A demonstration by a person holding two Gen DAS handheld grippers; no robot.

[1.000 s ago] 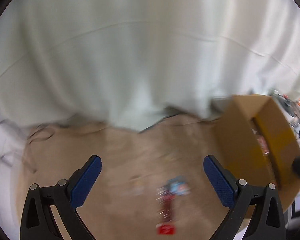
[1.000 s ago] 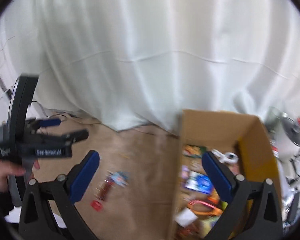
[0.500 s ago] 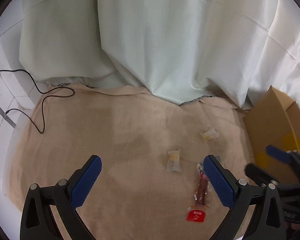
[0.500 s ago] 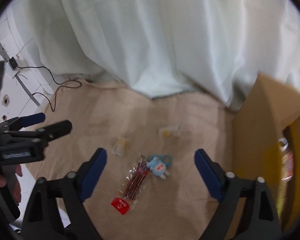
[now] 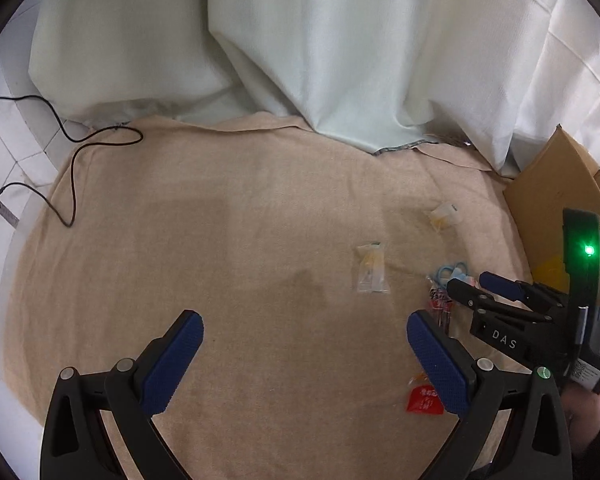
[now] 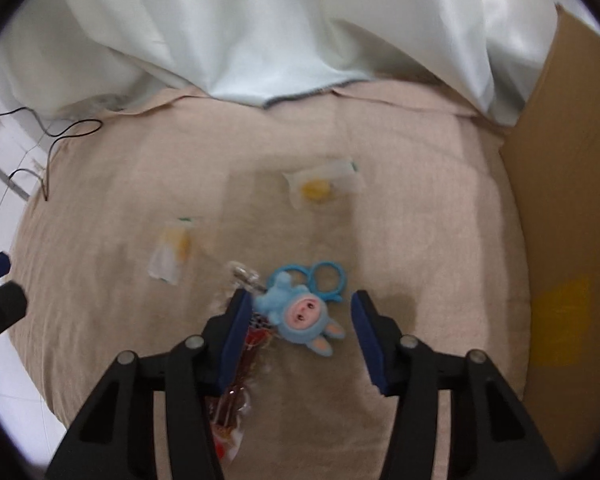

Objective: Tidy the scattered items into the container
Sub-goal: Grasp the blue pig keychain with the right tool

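Blue plush keychain (image 6: 300, 314) btwn closing right tool (image 6: 298, 312) jaws

A pale curtain (image 5: 300, 52) hangs down onto a beige cloth (image 5: 228, 240) spread over the white tiled floor (image 5: 4, 168), where a black cable (image 5: 72, 184) loops at the left.

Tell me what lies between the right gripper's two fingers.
In the right wrist view, the blue plush keychain lies on the beige cloth between the closing fingers of the right gripper; neither pad presses it yet.
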